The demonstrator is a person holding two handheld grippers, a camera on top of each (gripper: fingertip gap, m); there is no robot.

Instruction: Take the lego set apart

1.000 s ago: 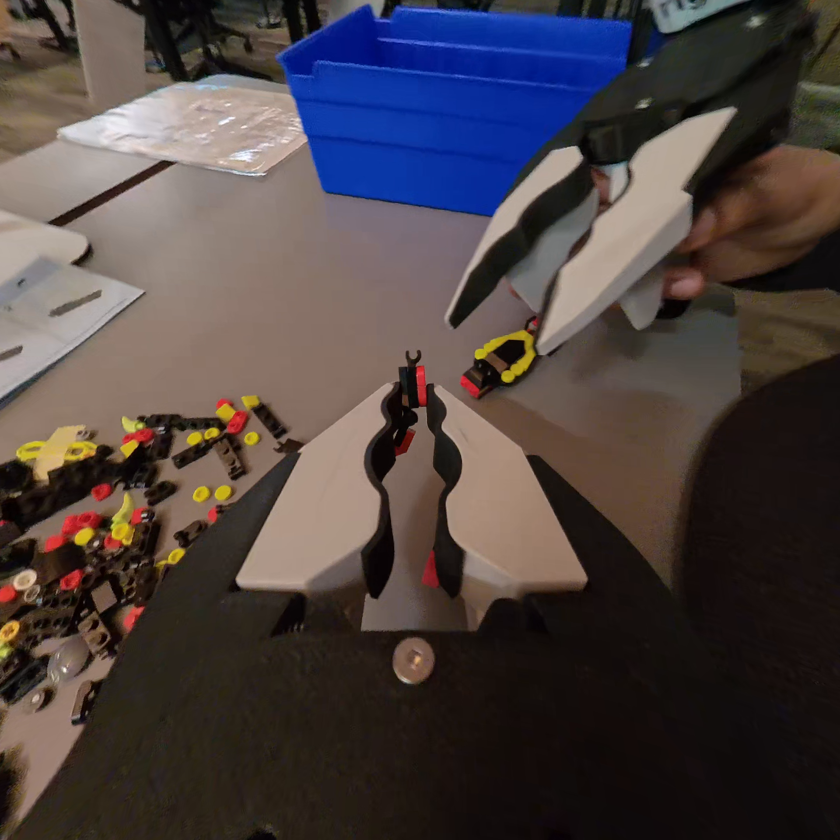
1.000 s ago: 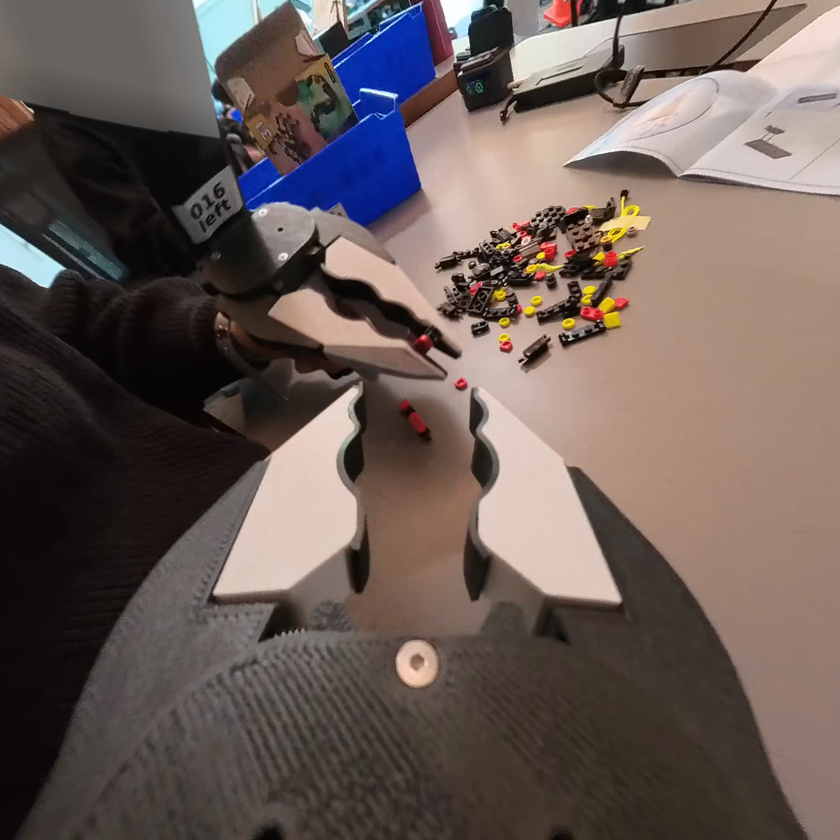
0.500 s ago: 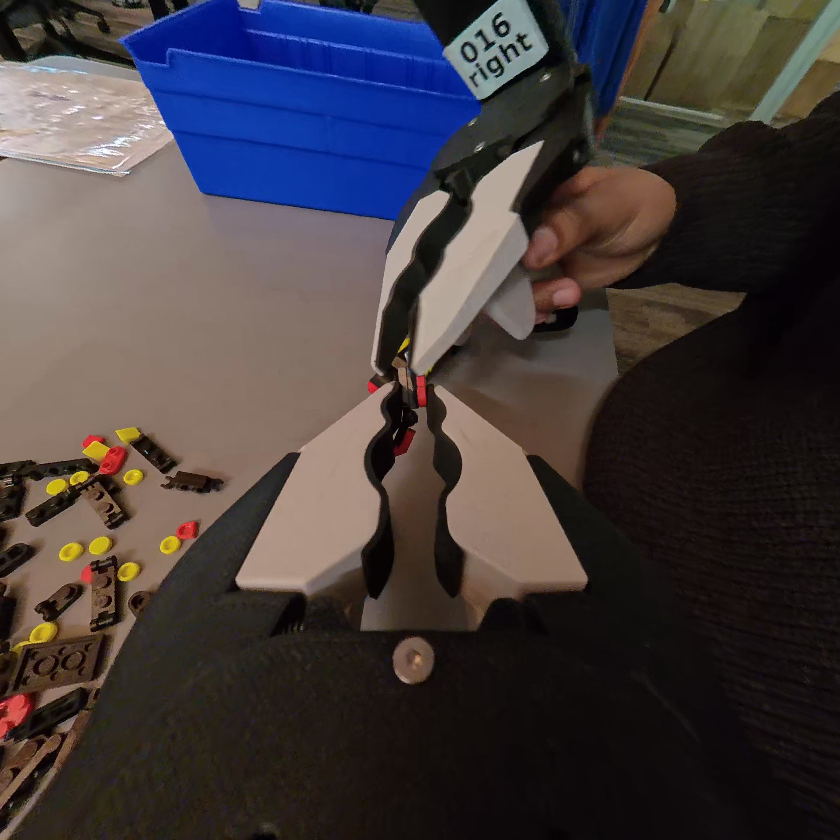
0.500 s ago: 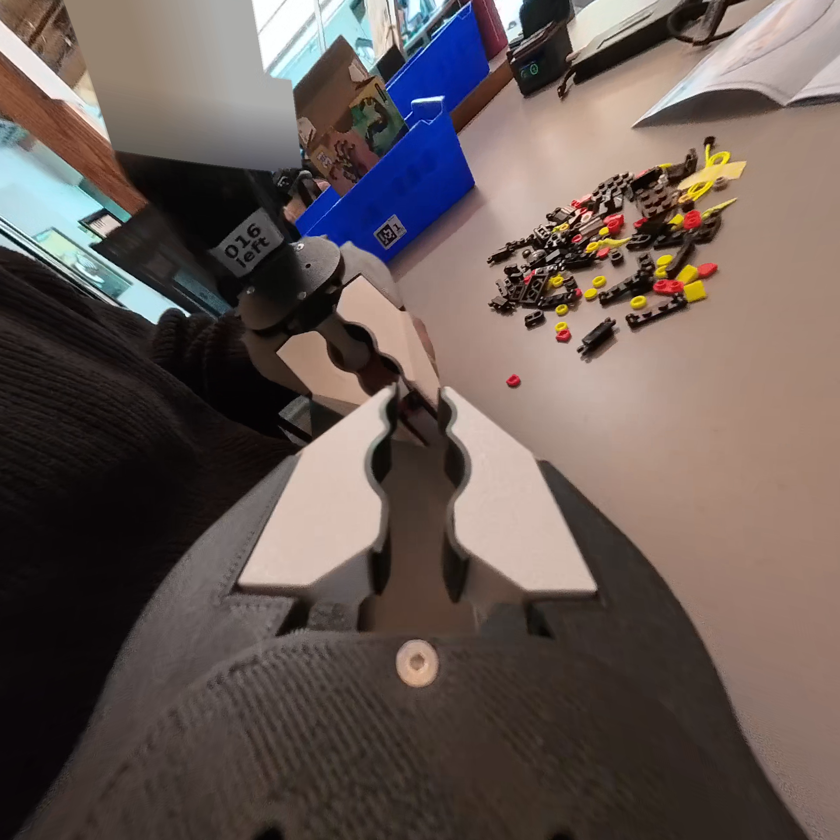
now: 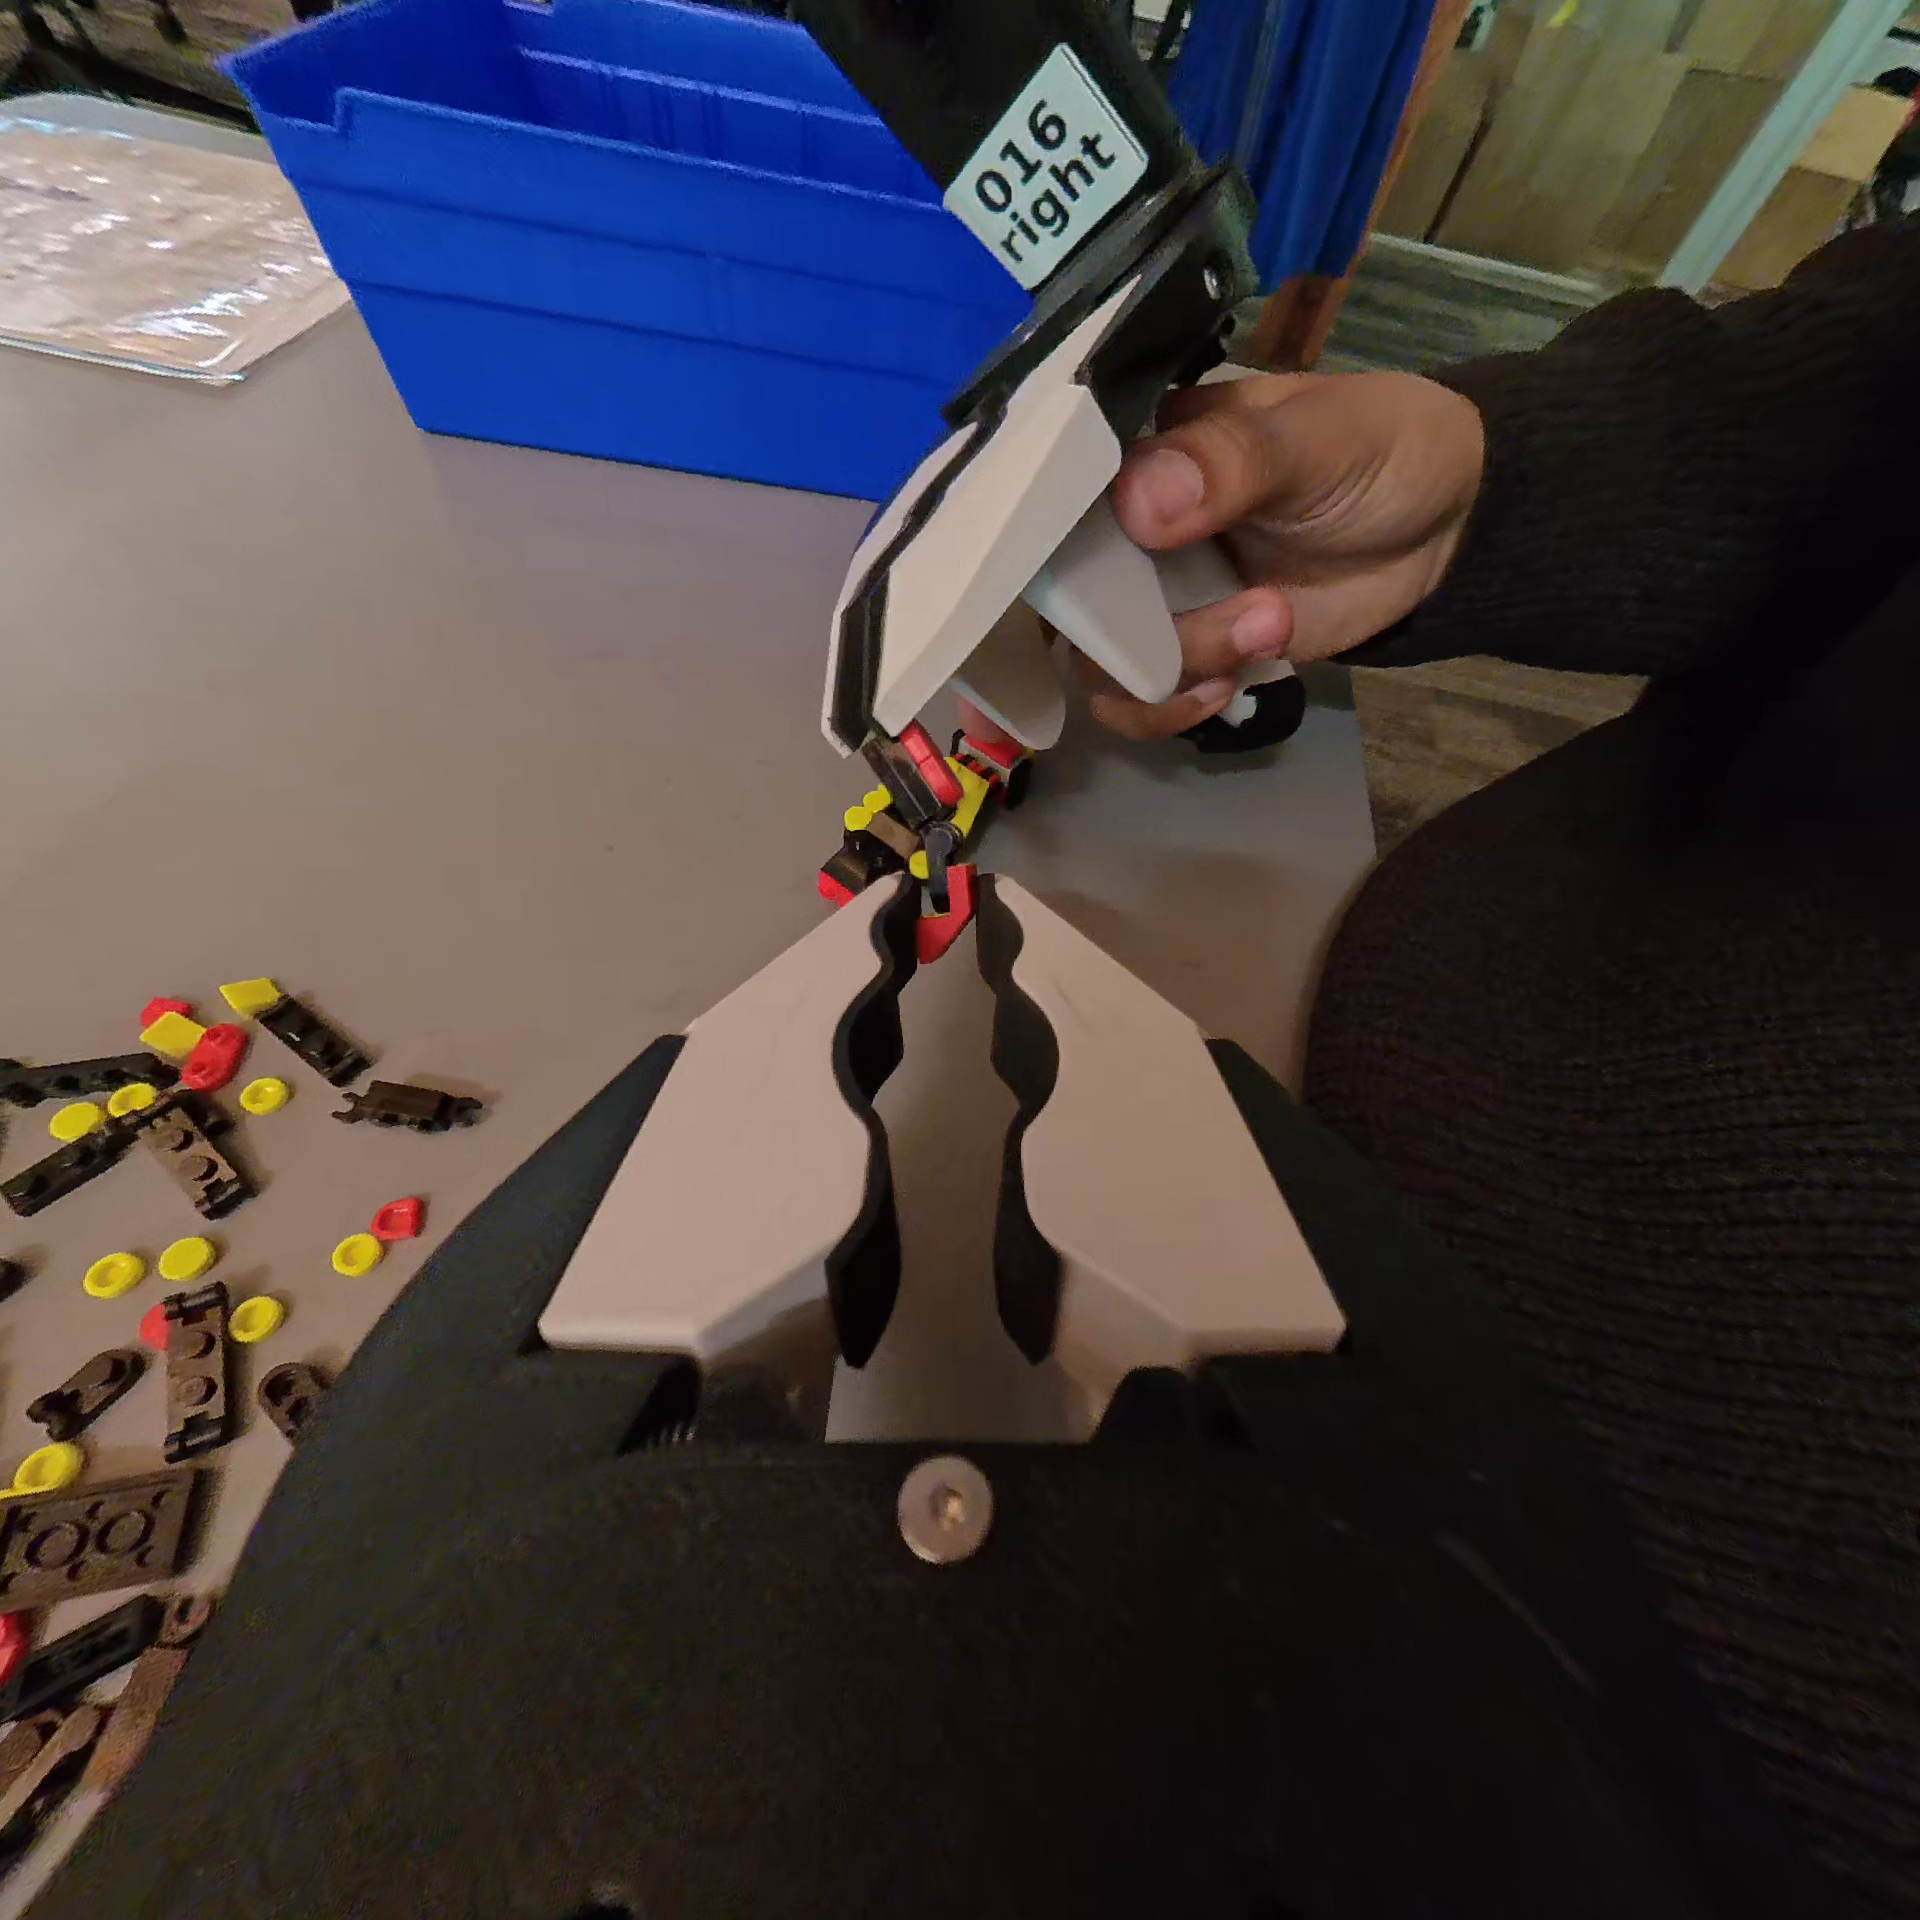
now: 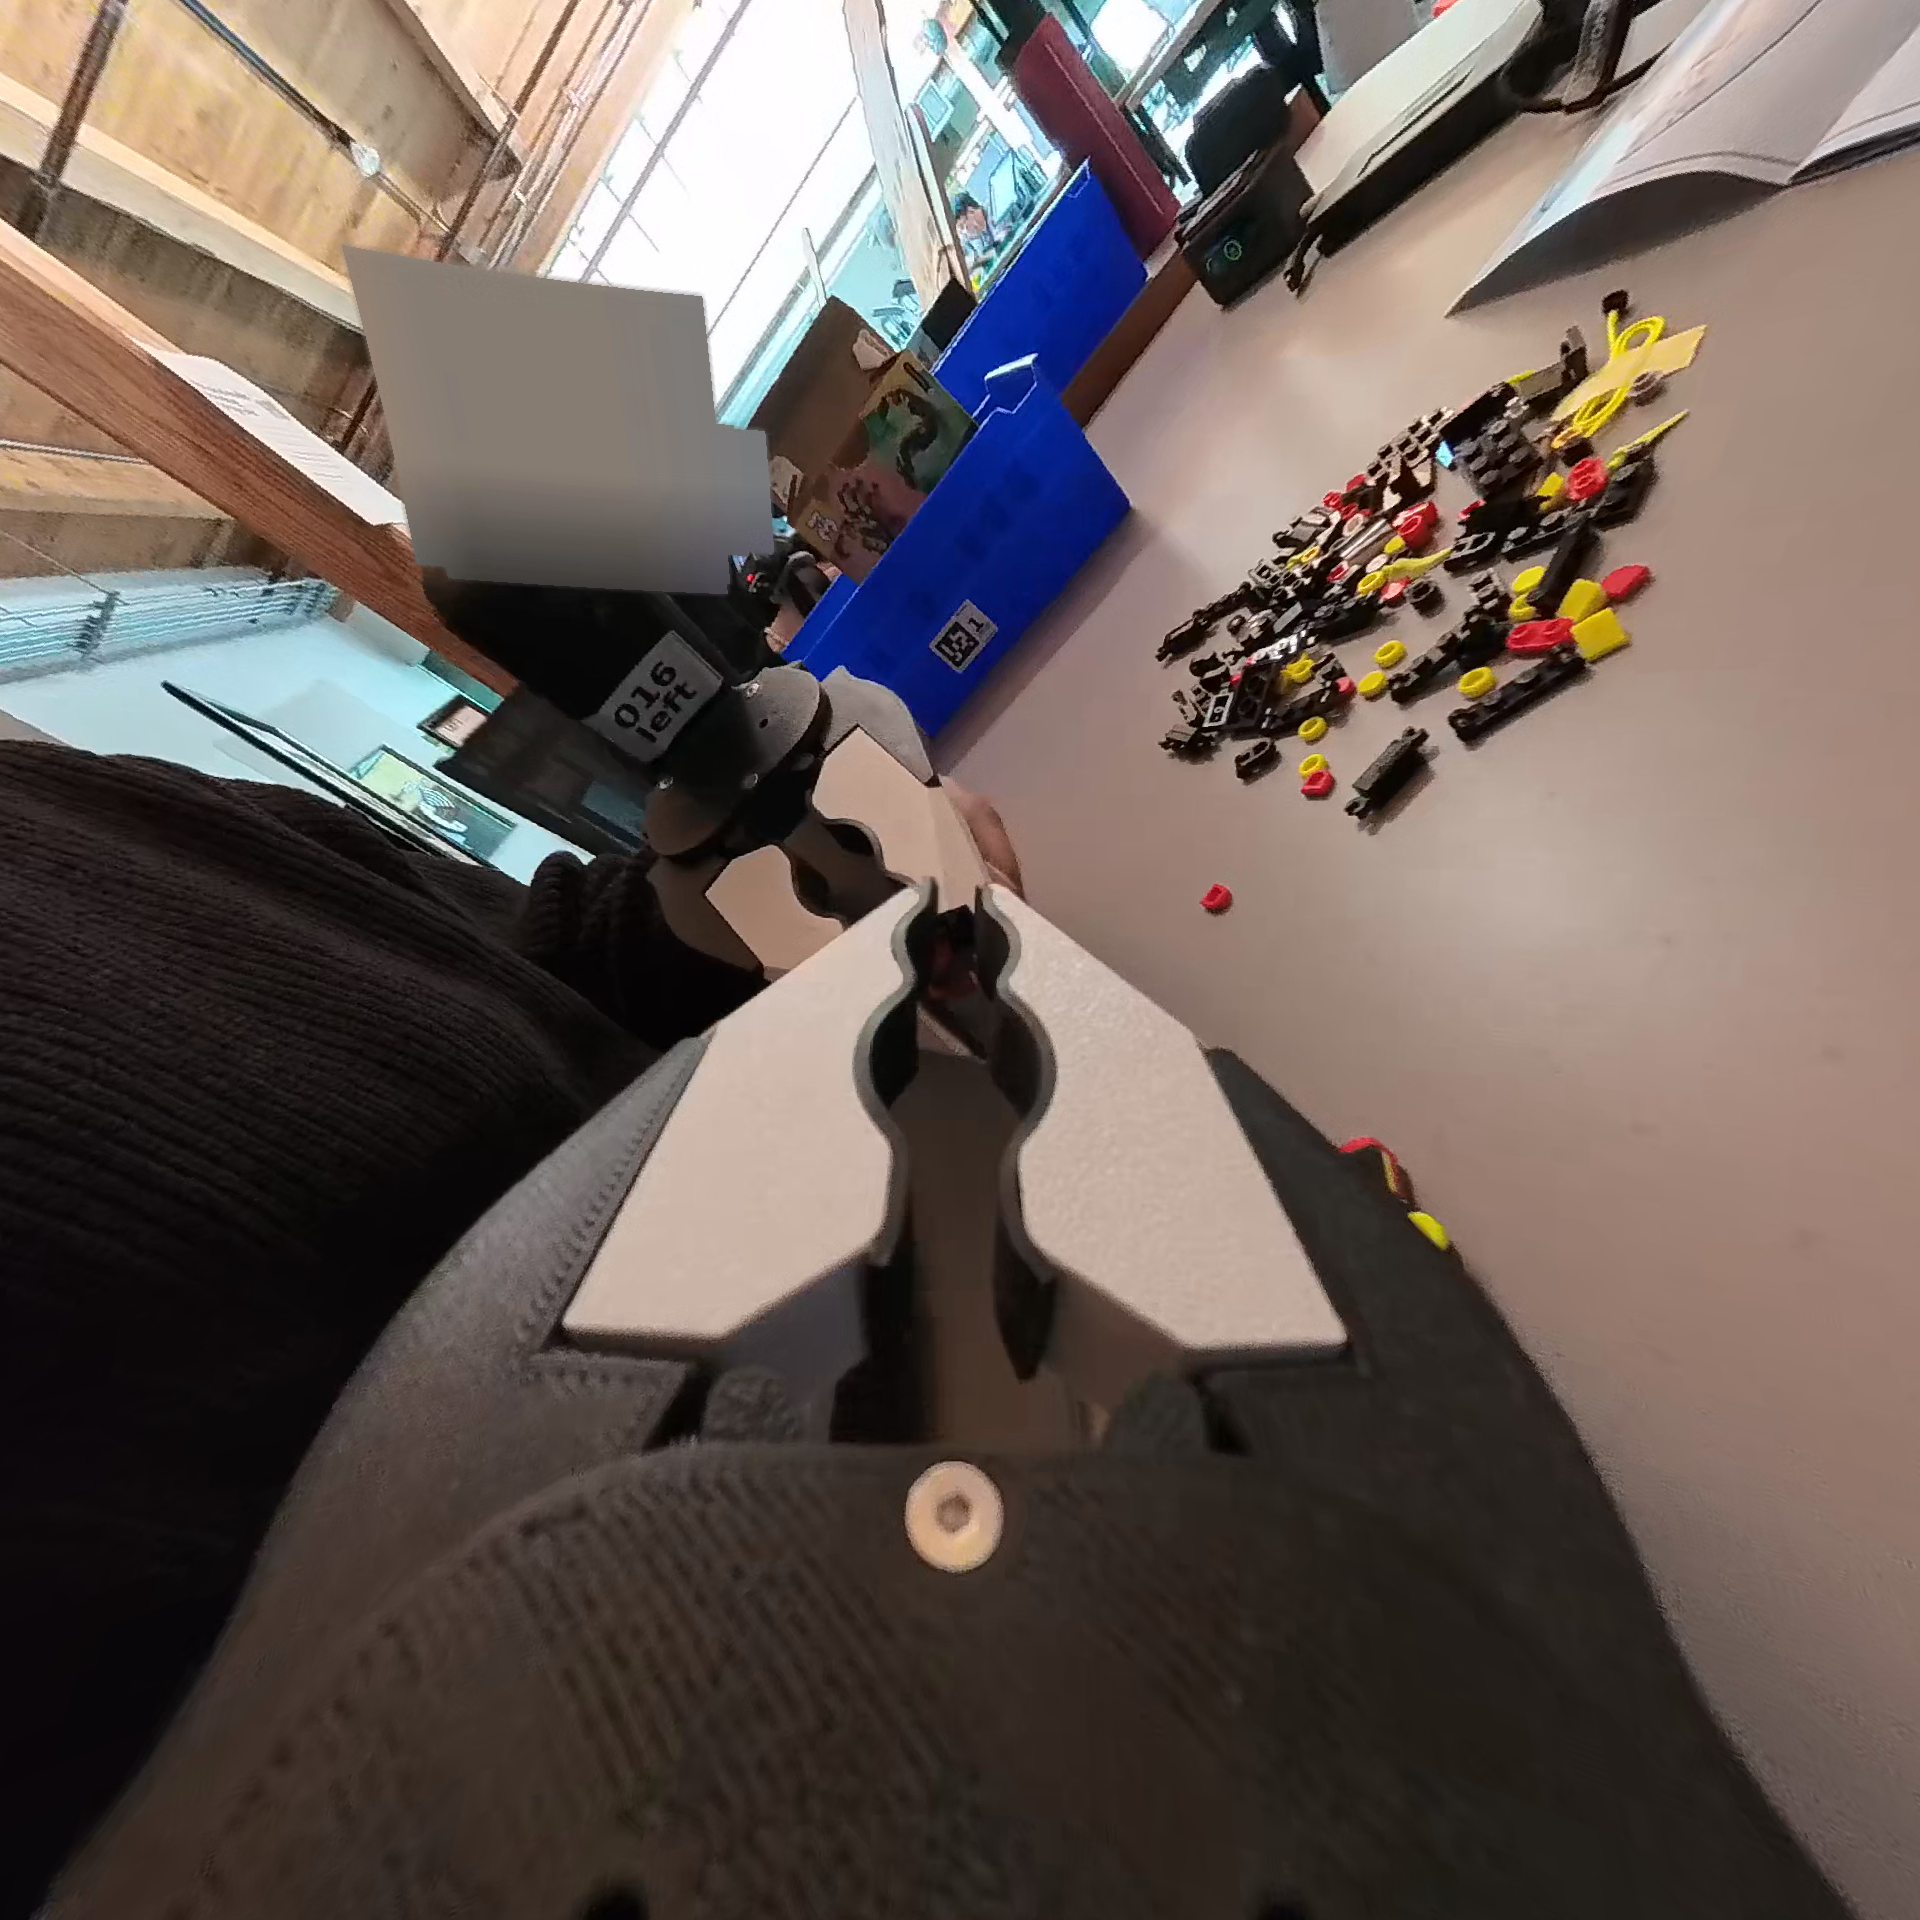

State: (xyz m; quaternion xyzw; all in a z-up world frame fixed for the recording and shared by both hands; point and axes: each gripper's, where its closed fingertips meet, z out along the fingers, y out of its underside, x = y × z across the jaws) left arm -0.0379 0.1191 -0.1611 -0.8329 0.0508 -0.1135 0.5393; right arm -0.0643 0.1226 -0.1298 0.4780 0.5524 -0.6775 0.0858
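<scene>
So both grippers are working one tiny lego sub-assembly (image 5: 930,831) held just above the tabletop (image 5: 468,675). The left gripper (image 5: 940,914) has its jaws pinching the red end, and the right gripper (image 5: 883,743) looks clamped on the black-and-red end, though its tips are hard to see. It's light, stiff plastic and slippery, so I'd grip flat faces close to the joint. Loose pieces (image 6: 1434,582) sit well apart.
</scene>
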